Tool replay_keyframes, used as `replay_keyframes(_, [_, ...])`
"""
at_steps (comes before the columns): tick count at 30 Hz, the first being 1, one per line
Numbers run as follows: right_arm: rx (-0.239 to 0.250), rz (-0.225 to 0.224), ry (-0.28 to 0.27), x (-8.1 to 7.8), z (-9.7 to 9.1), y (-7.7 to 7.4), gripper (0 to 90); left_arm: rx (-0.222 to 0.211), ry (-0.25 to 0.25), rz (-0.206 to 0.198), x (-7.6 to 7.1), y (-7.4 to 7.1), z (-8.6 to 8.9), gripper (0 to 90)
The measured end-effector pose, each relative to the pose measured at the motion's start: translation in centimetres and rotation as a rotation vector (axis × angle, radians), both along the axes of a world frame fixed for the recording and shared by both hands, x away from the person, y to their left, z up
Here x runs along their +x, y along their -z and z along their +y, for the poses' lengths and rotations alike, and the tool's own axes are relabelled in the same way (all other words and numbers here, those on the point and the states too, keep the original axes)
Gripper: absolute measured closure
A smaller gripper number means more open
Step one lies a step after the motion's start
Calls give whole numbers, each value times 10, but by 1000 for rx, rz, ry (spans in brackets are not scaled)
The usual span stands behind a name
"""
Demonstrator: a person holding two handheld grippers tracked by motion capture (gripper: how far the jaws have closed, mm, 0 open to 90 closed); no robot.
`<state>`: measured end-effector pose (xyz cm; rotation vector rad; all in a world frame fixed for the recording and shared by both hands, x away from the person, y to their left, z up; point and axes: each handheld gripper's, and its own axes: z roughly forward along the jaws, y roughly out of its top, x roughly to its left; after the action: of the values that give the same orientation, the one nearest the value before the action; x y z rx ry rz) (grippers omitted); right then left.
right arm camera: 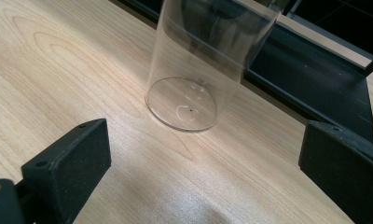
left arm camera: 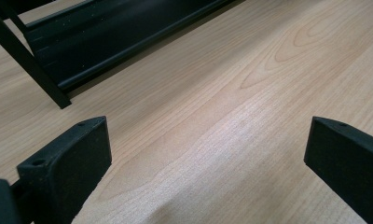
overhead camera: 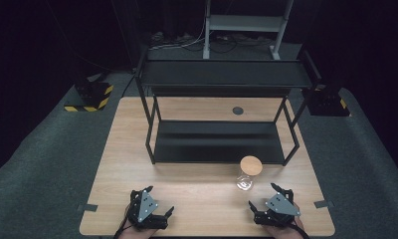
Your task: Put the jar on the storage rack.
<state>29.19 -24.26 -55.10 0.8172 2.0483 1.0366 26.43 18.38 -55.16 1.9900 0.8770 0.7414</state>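
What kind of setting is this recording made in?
Probably a recording studio or lab bench, not a home: dark surroundings, a light wooden table with a black metal two-tier shelf, and hazard-striped black stand bases on grey carpet.

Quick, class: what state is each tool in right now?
Left tool: open, holding nothing.
Right tool: open, empty, facing the clear glass jar.

The high view looks forward and steeply down from above the near edge of the tabletop (overhead camera: pixel 207 199), far enough to take in the whole black shelf rack (overhead camera: pixel 222 139) at centre frame. The left gripper view sits low and close over the wood, facing the rack's foot at upper left. The right gripper view, equally low, faces the glass jar (right arm camera: pixel 198 60) at upper centre, which the high view shows at lower right.
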Motion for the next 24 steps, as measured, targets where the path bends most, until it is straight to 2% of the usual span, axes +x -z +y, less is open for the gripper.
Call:
replay_keyframes(15, [13,9,1,1,-1,0,9,15,13,-5,-1,0,-1,9])
replay_keyframes(19, [26,17,7,2,-2,-1,9,-4,10,-6,-2,0,1,9])
replay_keyframes(24, [40,10,10,2,-4,-1,8,-5,14,-6,-2,0,1,10])
